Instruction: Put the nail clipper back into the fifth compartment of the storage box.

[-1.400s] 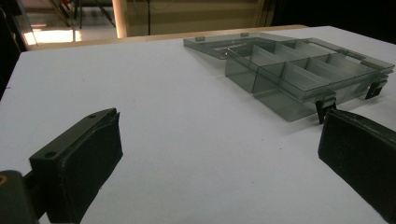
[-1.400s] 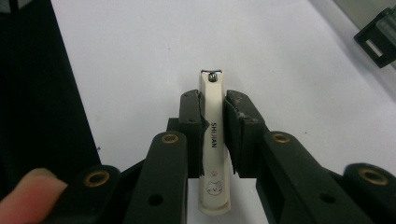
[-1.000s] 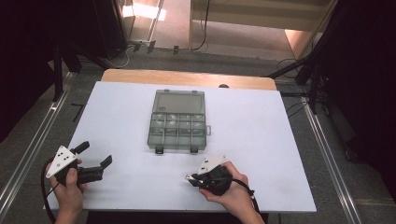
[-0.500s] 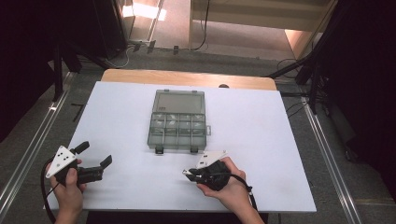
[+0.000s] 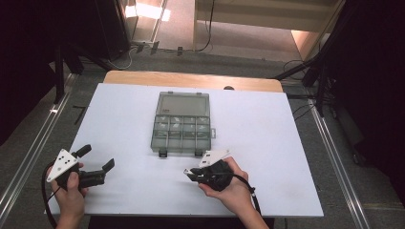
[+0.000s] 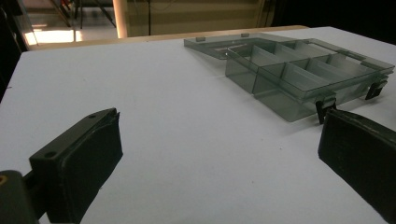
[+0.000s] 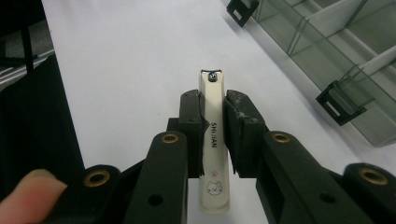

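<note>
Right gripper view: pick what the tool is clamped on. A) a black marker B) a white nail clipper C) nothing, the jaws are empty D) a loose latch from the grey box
B: the right tool has both pads pressed against a white nail clipper printed with a small cat face, apart from the clear compartment box.

A lab or recording bay is showing itself here, not a home. A white tabletop is sitting on a wooden board whose far edge is peeking out beyond it, and metal rails are running along the floor past its left and right edges. Black stands and dark curtains are closing in both far corners, while loose cables are trailing over the bare grey floor behind.
</note>
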`<control>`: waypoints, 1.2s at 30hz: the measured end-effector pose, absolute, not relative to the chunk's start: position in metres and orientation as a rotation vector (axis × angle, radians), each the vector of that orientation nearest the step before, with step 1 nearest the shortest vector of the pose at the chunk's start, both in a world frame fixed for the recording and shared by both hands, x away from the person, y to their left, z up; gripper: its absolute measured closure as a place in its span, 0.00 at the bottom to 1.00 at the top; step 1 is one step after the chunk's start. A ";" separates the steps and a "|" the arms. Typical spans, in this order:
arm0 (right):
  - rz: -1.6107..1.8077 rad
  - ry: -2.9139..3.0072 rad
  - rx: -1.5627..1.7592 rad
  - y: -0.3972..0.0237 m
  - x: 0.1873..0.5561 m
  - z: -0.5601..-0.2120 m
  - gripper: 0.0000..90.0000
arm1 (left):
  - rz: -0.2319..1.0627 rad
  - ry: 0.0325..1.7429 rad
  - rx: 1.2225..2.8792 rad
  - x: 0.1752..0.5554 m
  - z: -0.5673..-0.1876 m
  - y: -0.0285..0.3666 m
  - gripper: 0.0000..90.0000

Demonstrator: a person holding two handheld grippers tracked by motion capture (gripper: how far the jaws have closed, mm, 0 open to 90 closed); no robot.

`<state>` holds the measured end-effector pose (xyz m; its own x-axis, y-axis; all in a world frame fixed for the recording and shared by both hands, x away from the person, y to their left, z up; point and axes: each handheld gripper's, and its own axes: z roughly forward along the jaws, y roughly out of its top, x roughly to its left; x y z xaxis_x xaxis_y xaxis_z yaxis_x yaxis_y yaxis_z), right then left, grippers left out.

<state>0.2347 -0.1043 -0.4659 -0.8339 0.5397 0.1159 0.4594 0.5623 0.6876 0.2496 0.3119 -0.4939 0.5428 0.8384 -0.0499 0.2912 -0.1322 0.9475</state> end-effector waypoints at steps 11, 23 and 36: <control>1.157 2.663 0.864 -0.096 0.242 -0.462 0.88 | 0.625 0.958 1.687 0.250 -0.494 0.312 0.00; 1.187 2.655 0.886 -0.089 0.250 -0.459 0.88 | 0.623 0.958 1.687 0.250 -0.494 0.312 0.00; 1.220 2.633 0.880 -0.083 0.259 -0.452 0.88 | 0.620 0.956 1.687 0.250 -0.494 0.313 0.00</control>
<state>0.2590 -0.0827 -0.4522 -0.8261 0.5463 0.1381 0.4586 0.5094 0.7282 0.2497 0.3129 -0.4938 0.5459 0.8361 -0.0538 0.2916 -0.1294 0.9477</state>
